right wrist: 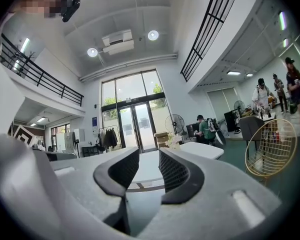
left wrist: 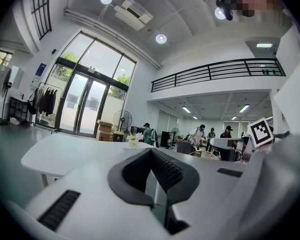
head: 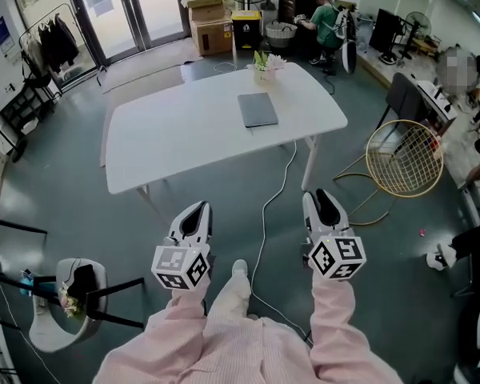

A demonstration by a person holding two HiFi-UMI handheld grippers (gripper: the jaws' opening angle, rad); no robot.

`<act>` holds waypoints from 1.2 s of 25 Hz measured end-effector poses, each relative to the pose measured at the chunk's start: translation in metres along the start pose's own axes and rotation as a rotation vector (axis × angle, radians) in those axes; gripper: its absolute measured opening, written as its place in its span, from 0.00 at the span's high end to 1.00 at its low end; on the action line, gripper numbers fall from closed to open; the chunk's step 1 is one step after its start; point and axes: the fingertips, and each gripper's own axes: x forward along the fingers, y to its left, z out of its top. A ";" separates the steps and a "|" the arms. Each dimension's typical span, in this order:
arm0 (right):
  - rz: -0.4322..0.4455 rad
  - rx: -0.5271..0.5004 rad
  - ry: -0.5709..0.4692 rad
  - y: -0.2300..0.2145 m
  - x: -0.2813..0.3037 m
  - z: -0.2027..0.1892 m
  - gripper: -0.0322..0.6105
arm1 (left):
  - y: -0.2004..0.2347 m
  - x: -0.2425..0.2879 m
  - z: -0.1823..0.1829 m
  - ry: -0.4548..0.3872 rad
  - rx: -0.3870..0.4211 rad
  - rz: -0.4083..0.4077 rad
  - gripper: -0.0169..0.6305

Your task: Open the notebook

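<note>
Closed notebook [head: 258,110] lies on the worktop [head: 176,134], well ahead; left hand-held gripper [head: 197,210] pinched together, empty, right hand-held gripper [head: 320,200] wide, empty. Jaws may shove the thin notebook instead of lifting its cover

Bright, even light, sharp, fisheye-warped edges

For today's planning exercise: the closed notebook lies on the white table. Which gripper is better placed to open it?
Right, probably. The right gripper shows jaws apart; the left gripper shows them together. The notebook lies slightly right on the table. Both are short of it.
</note>
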 end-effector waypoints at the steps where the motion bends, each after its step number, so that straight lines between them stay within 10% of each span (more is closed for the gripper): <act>1: -0.002 0.003 0.004 -0.004 0.010 0.000 0.78 | 0.005 0.011 0.001 0.002 -0.003 -0.002 0.98; 30: -0.087 0.080 0.057 -0.092 0.254 0.005 0.77 | 0.111 0.266 0.019 0.116 -0.079 -0.104 0.98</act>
